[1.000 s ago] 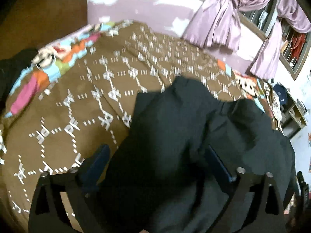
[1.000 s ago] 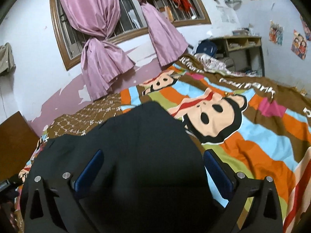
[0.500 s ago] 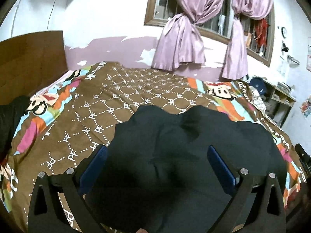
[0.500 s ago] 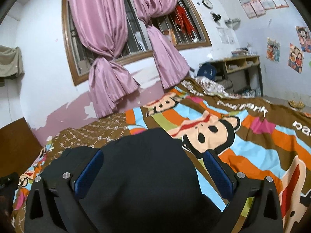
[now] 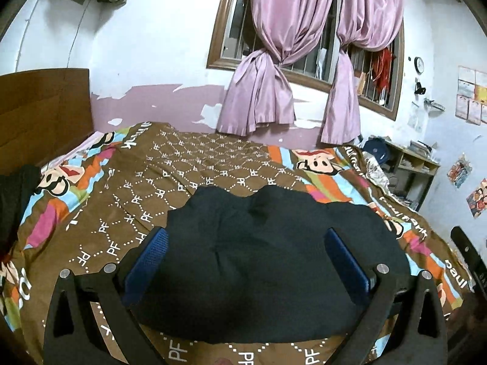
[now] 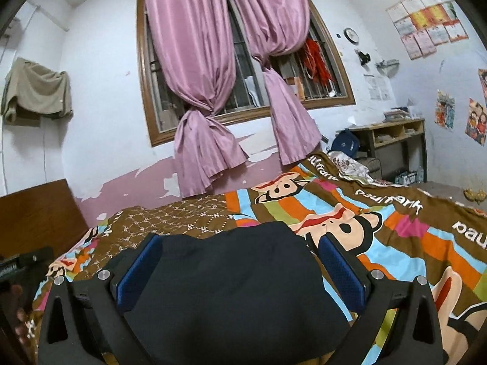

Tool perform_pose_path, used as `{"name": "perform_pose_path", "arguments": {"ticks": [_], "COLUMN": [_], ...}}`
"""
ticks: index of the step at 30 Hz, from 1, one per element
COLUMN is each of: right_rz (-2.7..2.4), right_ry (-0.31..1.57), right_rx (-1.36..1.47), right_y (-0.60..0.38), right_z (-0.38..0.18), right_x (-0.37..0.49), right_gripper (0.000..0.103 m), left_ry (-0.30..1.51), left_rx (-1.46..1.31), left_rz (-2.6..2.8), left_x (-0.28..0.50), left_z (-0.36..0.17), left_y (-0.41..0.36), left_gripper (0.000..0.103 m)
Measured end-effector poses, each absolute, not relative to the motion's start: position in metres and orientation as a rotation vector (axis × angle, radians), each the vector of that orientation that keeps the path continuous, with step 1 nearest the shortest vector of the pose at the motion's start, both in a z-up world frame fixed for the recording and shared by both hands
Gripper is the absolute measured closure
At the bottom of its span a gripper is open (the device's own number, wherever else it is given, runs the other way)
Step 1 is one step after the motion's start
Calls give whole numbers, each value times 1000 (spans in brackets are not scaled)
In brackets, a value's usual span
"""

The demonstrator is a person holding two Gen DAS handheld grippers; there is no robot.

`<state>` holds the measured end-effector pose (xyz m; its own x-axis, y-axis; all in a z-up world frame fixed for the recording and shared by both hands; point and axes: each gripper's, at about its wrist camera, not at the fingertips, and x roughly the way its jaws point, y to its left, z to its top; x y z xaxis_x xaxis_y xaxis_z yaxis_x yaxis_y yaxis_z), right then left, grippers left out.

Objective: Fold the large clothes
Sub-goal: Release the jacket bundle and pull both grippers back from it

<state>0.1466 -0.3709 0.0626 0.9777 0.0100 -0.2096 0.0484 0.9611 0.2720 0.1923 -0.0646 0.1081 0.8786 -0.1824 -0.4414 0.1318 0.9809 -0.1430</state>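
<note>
A: Two sets of tongs, one dark garment (image 5: 268,261). Where does it lie?

B: On the bed's patterned cover (image 5: 127,200), bunched into a rounded heap. In the left view it fills the gap between the blue pads; a bare strip of cover shows at six o'clock.

A: Are the left tongs (image 5: 247,267) gripping it?

B: No. Their pads stand wide apart, one at nine o'clock of the heap, one at three, with cloth only between them. The right tongs (image 6: 240,270) stand the same, parted over the garment (image 6: 231,292).

A: Why hold them like that?

B: My guess: each hangs over its own side of the cloth so both can pinch an edge together, keeping a large piece even for a fold.

A: And beyond?

B: Pink curtains (image 6: 207,127) at twelve o'clock.
</note>
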Motion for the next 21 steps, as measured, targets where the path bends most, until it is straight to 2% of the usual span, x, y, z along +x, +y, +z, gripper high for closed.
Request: {"name": "perform_pose_path", "arguments": {"ticks": [9, 21], "right_rz": [21, 68], "right_ry": [204, 199], "right_rx": [229, 171], "right_y": [-349, -310], "right_z": [81, 93], "right_x": [107, 54], "right_gripper": [0, 0], "left_ry": [426, 391], "left_rx": [-92, 0], "left_rz": [-200, -247], "left_x": [153, 88], "left_z": [130, 132], "left_y": [-62, -51], "left_gripper": [2, 2]}}
